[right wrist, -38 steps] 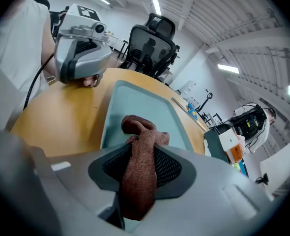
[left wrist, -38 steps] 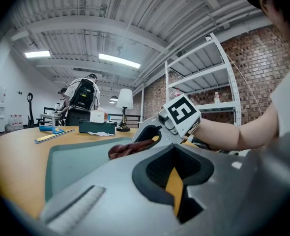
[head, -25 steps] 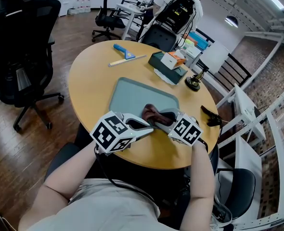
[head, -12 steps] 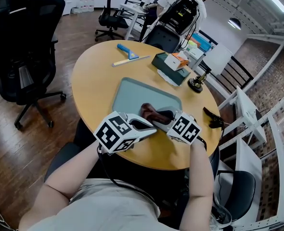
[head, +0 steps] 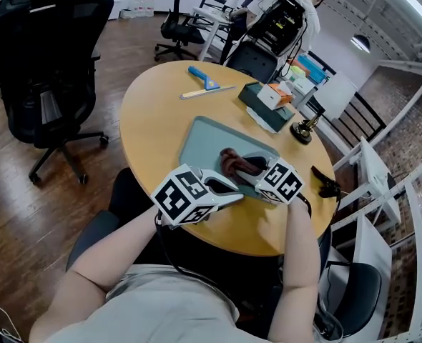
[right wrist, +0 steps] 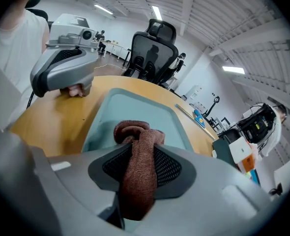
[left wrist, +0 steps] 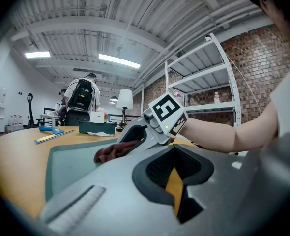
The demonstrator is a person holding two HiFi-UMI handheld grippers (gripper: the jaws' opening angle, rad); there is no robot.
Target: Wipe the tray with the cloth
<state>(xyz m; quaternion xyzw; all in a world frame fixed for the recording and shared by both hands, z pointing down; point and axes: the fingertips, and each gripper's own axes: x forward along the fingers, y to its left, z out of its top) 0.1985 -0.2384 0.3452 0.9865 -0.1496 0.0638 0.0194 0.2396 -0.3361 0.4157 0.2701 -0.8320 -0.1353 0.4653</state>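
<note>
A teal tray lies on the round wooden table. A bunched brown cloth rests on the tray's near right part. My right gripper is shut on the cloth, which runs down between its pads, and presses it onto the tray. My left gripper lies low at the tray's near edge, and its jaws look shut with nothing visible between them. From the left gripper view the right gripper and the cloth sit on the tray.
At the far side of the table are a blue scraper, a pale stick, a dark green box with a small carton on it, and a small lamp. A black office chair stands to the left.
My right gripper has slid the cloth a little farther onto the tray, away from me. The left gripper has stayed put.
</note>
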